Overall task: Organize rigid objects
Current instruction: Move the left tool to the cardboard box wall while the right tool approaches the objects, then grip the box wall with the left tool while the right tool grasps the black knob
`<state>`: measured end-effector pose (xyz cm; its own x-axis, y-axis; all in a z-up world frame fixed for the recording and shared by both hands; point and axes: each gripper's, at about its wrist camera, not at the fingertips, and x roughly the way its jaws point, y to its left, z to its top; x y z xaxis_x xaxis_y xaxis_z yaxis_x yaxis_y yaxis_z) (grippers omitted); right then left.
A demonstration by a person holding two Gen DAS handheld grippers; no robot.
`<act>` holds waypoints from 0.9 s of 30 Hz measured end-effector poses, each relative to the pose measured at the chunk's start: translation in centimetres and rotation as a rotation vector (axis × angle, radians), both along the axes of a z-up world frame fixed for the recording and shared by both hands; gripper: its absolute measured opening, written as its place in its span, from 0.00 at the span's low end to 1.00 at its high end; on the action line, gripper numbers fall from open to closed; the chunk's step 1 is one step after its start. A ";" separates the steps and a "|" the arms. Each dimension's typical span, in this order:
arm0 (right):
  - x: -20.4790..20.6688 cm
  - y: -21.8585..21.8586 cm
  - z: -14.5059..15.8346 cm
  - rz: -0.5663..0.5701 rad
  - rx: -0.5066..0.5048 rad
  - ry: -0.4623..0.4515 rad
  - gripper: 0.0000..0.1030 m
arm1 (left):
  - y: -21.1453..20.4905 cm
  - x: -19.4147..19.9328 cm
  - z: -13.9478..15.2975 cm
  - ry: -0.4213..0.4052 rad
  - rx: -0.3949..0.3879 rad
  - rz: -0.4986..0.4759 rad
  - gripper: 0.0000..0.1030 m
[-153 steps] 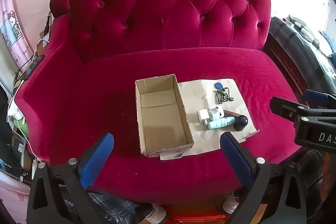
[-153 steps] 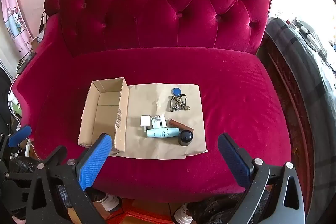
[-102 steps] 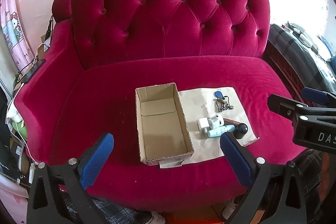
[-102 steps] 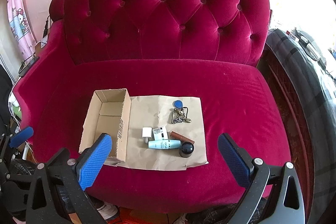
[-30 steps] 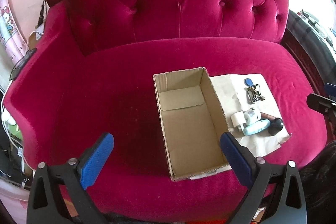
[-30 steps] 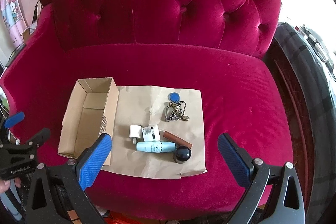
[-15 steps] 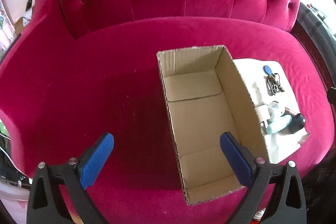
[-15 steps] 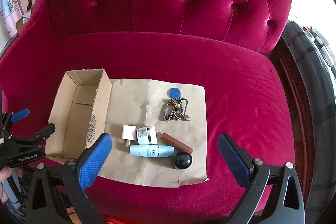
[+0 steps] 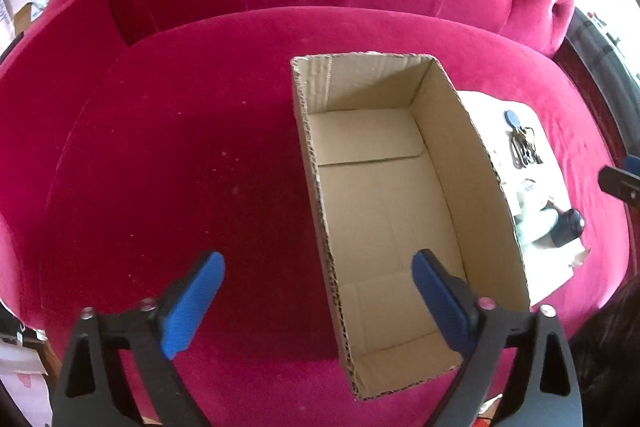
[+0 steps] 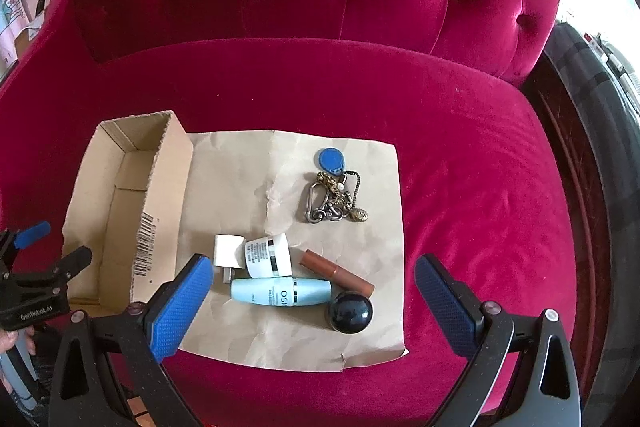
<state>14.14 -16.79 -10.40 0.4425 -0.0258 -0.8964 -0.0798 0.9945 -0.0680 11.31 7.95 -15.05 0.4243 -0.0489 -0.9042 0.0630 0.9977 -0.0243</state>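
Now both hand-held grippers are lower and closer to the sofa than a second ago. The left hand-held gripper, fingers apart and holding nothing, hangs over the near-left wall of the box, which is still empty. The right hand-held gripper, also apart, hangs just above the tube on the paper. Near the tube lie the bottle, plug, lipstick, ball; the keys lie farther. I think the first pick is starting.
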 end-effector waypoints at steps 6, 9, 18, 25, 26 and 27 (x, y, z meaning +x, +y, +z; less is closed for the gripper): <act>0.2 -0.1 -0.6 -0.004 -0.007 0.014 1.00 | 0.3 0.3 -0.4 0.037 -0.016 -0.006 0.46; 0.4 -0.2 -0.9 -0.009 -0.014 0.020 1.00 | 0.2 0.5 -0.9 0.058 -0.014 -0.022 0.16; 0.6 -0.5 -1.6 -0.019 -0.026 0.040 1.00 | -0.1 0.3 -1.2 0.030 0.036 0.010 0.04; 0.7 -1.6 -1.9 -0.045 -0.027 0.049 1.00 | -0.9 0.6 -1.7 0.034 0.041 0.013 0.04; 0.7 -1.7 -1.9 -0.049 -0.028 0.052 1.00 | -0.9 0.6 -1.7 0.038 0.040 0.013 0.04; 0.7 -1.9 -2.0 -0.054 -0.027 0.054 1.00 | -1.0 0.6 -1.9 0.041 0.041 0.015 0.04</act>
